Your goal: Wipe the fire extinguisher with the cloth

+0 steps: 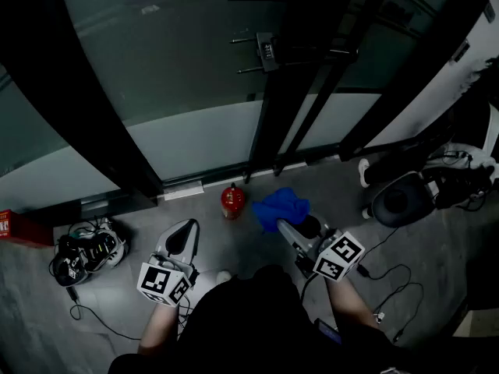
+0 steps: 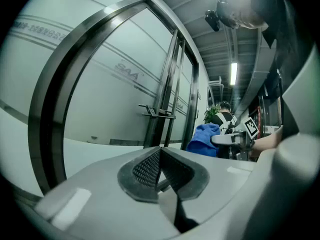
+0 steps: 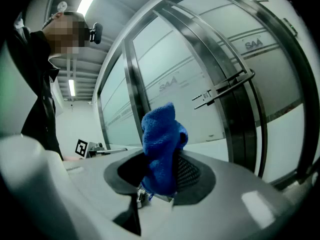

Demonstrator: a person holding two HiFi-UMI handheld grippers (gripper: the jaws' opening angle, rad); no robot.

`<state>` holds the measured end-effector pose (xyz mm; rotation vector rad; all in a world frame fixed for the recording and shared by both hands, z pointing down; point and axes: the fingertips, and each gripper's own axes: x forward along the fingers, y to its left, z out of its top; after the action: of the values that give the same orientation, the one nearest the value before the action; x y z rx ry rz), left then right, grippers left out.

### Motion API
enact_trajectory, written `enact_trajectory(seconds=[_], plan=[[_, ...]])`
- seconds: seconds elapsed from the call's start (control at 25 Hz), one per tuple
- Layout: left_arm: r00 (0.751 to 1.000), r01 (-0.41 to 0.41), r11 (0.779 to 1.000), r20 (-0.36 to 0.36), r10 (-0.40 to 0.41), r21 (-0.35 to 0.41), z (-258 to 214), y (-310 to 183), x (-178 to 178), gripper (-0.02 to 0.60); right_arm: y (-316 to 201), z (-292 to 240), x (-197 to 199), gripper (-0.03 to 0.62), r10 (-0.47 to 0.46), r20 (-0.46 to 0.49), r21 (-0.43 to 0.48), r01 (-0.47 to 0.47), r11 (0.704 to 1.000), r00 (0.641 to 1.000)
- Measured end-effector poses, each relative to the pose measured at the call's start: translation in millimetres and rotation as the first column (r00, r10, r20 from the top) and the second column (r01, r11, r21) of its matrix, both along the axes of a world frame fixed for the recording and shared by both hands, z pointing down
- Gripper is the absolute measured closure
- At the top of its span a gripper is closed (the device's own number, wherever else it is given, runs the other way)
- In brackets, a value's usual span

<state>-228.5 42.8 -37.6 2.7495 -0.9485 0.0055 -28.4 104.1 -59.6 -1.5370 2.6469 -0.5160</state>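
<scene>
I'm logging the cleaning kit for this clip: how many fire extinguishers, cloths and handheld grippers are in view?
fire extinguisher, red: 1
cloth, blue: 1
grippers: 2, the left gripper with jaws together on nothing, the right gripper with jaws shut on the cloth
Total: 4

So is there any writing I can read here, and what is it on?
"SAA": logo on the glass door.
Line of small print on the glass panel: too blurred to read.
Print on the red box: too small to read.
Nothing legible on the fire extinguisher or the blue cloth.
</scene>
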Motion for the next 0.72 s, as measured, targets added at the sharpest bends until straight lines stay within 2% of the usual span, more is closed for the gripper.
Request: enact_trajectory(seconds=[0.2,0.36,0.72], plan=[[1.000,0.000,1.000,0.016,0.000,-0.005,6.3,-12.7,8.5,0.574,-17.9,4.6,2.0,0.450,-0.021,0.011,0.016,0.021,1.000,1.000],[0.998,0.060,0.998,0.021,-0.060,0.006,8.1,-31.4,28.8,0.574,-43.5,13.8,24.0,0.450,-0.065,0.031,0.012,0.065,0.998,0.997],[0.984,0.174,0.983,0.025,-0.175,0.057,-9.5,-54.6,124.5,0.574,-89.9,29.1,109.4,0.450,-0.239,-0.011,-0.015,0.238,0.971,0.971]])
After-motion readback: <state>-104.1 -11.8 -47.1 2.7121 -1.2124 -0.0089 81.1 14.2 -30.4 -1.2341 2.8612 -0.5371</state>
